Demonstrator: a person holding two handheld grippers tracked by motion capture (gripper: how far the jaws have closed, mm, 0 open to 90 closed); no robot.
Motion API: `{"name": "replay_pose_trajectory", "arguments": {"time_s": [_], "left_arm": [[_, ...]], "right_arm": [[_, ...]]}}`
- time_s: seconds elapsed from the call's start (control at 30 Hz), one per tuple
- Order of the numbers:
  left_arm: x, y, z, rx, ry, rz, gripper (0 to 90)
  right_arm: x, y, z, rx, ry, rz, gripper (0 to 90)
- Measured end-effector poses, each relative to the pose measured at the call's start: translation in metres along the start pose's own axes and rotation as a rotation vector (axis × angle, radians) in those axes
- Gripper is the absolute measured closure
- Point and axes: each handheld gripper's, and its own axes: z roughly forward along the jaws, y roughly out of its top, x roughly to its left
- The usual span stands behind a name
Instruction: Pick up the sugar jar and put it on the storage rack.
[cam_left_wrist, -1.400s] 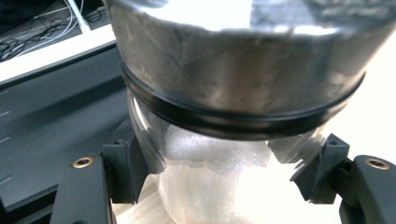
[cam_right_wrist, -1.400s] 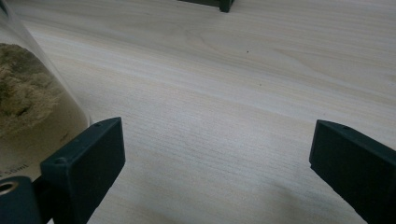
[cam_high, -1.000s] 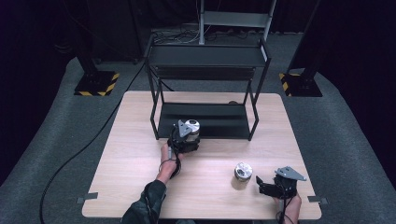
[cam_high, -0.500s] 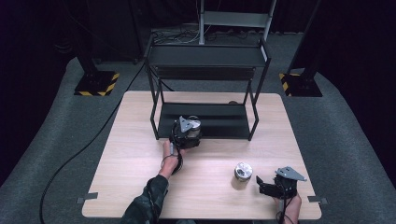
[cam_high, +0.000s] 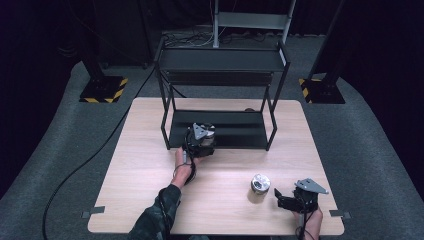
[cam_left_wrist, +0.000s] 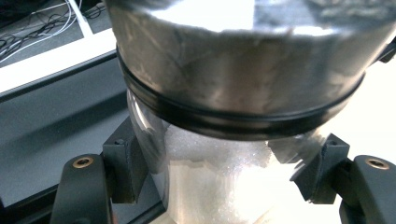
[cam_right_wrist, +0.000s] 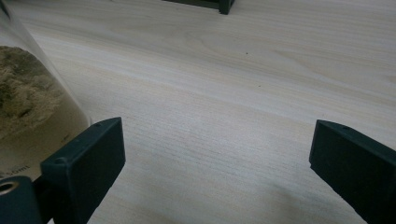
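A glass jar (cam_left_wrist: 233, 93) with a metal lid and white powder inside sits between the jaws of my left gripper (cam_left_wrist: 226, 158), which is shut on its glass body. In the high view, my left gripper (cam_high: 200, 142) hovers at the front edge of the black rack's lower shelf (cam_high: 240, 127). A second jar (cam_high: 259, 186) with a metal lid stands on the table near the front right. Its sandy brown contents (cam_right_wrist: 28, 107) appear just left of my right gripper (cam_right_wrist: 217, 158). My right gripper (cam_high: 281, 200) is open, with bare wood between its jaws.
The black two-level wire rack (cam_high: 220, 60) stands at the back middle of the wooden table (cam_high: 140, 170). A person's left forearm (cam_high: 165, 205) comes in from the front edge. Dark floor and a black cable (cam_high: 85, 165) lie to the left.
My left gripper has carried the jar a little farther from the person, toward the rack's lower shelf. The right gripper and the second jar have stayed put.
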Motion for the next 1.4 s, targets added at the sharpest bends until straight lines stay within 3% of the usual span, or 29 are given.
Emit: {"name": "replay_pose_trajectory", "arguments": {"time_s": [0.23, 0.83, 1.1, 1.4], "left_arm": [[0.002, 0.003, 0.005, -0.011, 0.003, -0.018, 30.3], [0.003, 0.011, 0.018, -0.026, 0.02, -0.02, 30.3], [0.004, 0.014, 0.028, -0.018, 0.01, -0.033, 30.3], [0.0, 0.02, 0.04, -0.001, 0.007, -0.021, 30.3]], "right_arm": [[0.0, 0.0, 0.0, 0.003, 0.0, 0.0, 2.6], [0.0, 0.001, 0.0, 0.005, 0.001, -0.001, 2.7], [0.0, 0.001, 0.0, 0.005, 0.001, -0.003, 2.7], [-0.001, 0.0, 0.0, 0.002, 0.003, -0.002, 2.7]]}}
